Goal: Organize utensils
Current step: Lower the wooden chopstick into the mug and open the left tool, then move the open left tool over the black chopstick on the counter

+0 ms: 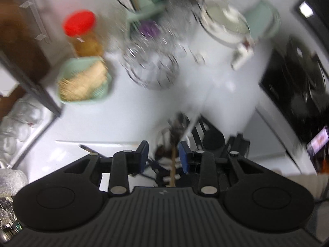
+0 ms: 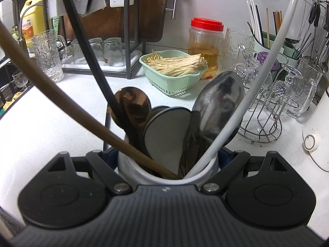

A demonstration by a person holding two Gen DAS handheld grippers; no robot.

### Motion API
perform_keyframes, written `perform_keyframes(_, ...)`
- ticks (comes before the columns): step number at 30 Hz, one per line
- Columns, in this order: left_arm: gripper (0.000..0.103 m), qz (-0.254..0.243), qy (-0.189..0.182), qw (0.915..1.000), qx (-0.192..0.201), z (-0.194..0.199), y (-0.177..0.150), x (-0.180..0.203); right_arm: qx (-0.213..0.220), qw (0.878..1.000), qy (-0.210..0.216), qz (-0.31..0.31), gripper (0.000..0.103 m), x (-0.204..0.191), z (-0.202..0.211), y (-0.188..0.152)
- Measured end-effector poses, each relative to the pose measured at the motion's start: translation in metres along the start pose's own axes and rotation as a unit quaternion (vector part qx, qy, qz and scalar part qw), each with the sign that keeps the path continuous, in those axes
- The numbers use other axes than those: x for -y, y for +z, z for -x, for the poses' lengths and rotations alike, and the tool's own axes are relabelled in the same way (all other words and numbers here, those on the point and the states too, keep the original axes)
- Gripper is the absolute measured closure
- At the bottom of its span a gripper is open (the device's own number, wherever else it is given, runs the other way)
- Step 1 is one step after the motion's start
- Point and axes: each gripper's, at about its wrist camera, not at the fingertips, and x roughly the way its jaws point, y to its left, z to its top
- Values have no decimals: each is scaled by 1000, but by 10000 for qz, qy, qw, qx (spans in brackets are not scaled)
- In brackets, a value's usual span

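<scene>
**Right gripper clamps the utensil holder; left gripper open above it**

Your right gripper [image 2: 167,160] is closed around the white utensil holder [image 2: 131,170], one finger on each side of its rim, at 6 o'clock in the right wrist view. The holder stands on the white counter [image 2: 86,94]. Out of it rise a wooden handle [image 2: 61,94] leaning to 10 o'clock, a black handle [image 2: 88,57] rising to 11 o'clock, and a white handle [image 2: 263,72] curving to 1 o'clock. Also in the holder are a copper-coloured spoon [image 2: 133,107], a pale flat spatula head [image 2: 166,135] and a steel spoon [image 2: 220,107], bowls upward.

Beyond the holder, at 12 o'clock, a green basket [image 2: 174,82] holds pale mushrooms, with a red-lidded jar [image 2: 205,39] just behind it. At 2 o'clock a wire rack [image 2: 265,123] carries glassware, and a green caddy [image 2: 287,53] further back holds chopsticks. At 10 o'clock a ribbed glass mug [image 2: 48,55] stands near a black dish rack [image 2: 127,41].

Your left gripper [image 1: 163,156] looks steeply down; that view is blurred. Its blue pads [image 1: 144,154] stand partly apart. A wooden handle [image 1: 173,164] runs through the gap between them, closer to the right pad, and neither pad appears to press on it. Below it, dark utensil shapes and the other gripper's black linkage show at 6 o'clock, though the blur hides detail. The basket sits at 10 o'clock there, the jar above it.
</scene>
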Motion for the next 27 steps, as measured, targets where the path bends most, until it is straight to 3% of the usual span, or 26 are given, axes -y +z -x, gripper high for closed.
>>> perform_keyframes(5,65,639,216,9947,771,28,-22,-23,-17,10000,31,-56,12,2,-1,0)
perform_keyframes(10,65,1594,310,9786,1262,32,-59,-56,-59,9999,36,-98,12,3,-1,1)
perform_keyframes(20,65,3089,138,9378,1582,-2,-122,-124,-154,9994,-166,-259,12,0,-3,4)
perform_keyframes(24,66,3554,22,9206,1617,-38,-134,-143,-197,9987,-295,-365,12,0,-3,4)
perform_keyframes(27,66,3713,-111,9144,1608,-72,-139,-153,-186,9984,-326,-426,12,3,0,2)
